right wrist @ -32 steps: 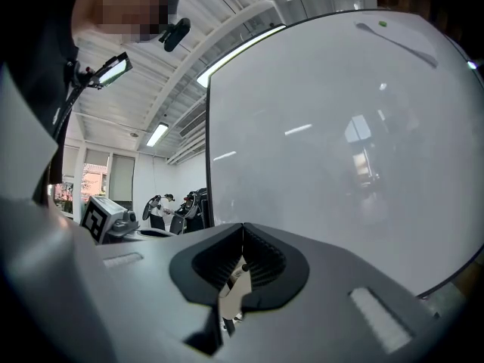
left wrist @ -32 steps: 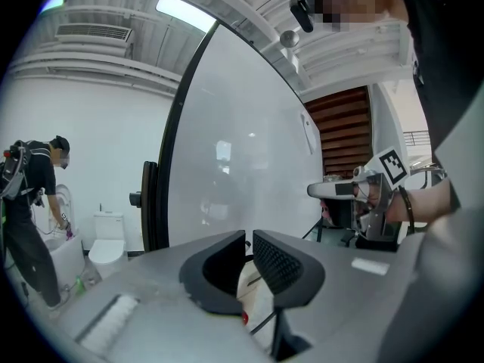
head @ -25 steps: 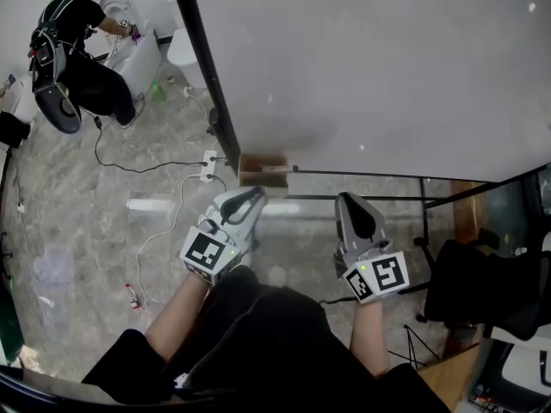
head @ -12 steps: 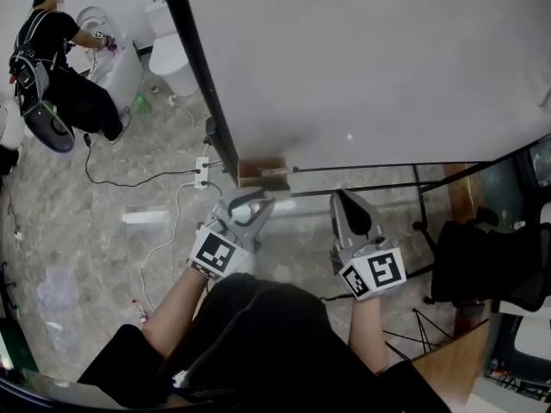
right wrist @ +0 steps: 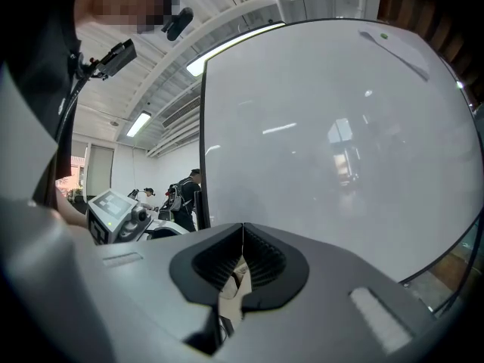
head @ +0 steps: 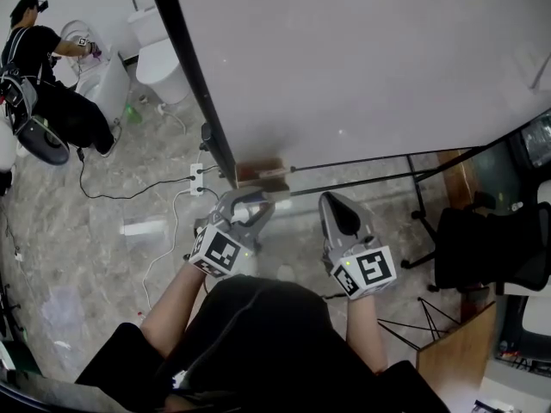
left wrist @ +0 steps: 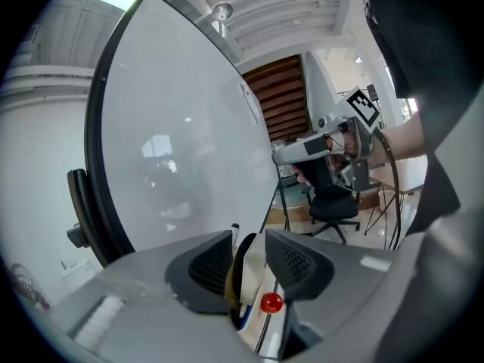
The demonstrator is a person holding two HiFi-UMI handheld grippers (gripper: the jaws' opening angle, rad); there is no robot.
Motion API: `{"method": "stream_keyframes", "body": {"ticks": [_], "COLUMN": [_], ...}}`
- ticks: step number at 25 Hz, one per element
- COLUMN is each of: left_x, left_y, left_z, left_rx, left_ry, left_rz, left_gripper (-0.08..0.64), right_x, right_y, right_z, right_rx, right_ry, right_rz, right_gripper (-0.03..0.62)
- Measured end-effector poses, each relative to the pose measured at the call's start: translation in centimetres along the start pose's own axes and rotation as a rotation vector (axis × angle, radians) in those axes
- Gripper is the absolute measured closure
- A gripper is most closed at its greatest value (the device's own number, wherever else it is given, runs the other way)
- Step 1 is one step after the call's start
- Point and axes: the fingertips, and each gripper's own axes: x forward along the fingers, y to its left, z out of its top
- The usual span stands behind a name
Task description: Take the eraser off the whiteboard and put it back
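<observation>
The left gripper (head: 250, 200) sat lower and closer to the whiteboard's (head: 362, 67) bottom corner than a second before, and had rolled. Its jaws had just been opening to a middling gap, with the eraser (left wrist: 253, 271) standing loose between them. The right gripper (head: 334, 203) hung beside it, jaws together and empty.

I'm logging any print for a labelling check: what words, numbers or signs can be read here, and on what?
No readable words or numbers in any view.
The whiteboard is blank.
The left marker cube and right marker cube bear only black-and-white square patterns, no letters.
</observation>
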Motion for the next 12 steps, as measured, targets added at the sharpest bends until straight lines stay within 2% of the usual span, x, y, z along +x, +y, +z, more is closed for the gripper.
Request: {"method": "stream_keyframes", "body": {"ticks": [12], "left_x": [1.2], "left_y": [0.1], "left_z": [-1.8], "left_rx": [0.061], "left_ry": [0.062], "left_rz": [-0.043], "left_gripper": [0.36], "right_x": [-0.5], "right_y": [-0.3], "right_z": [-0.5], "right_rx": [0.01], "right_ry": [-0.002], "right_rz": [-0.05], "right_gripper": [0.581]}}
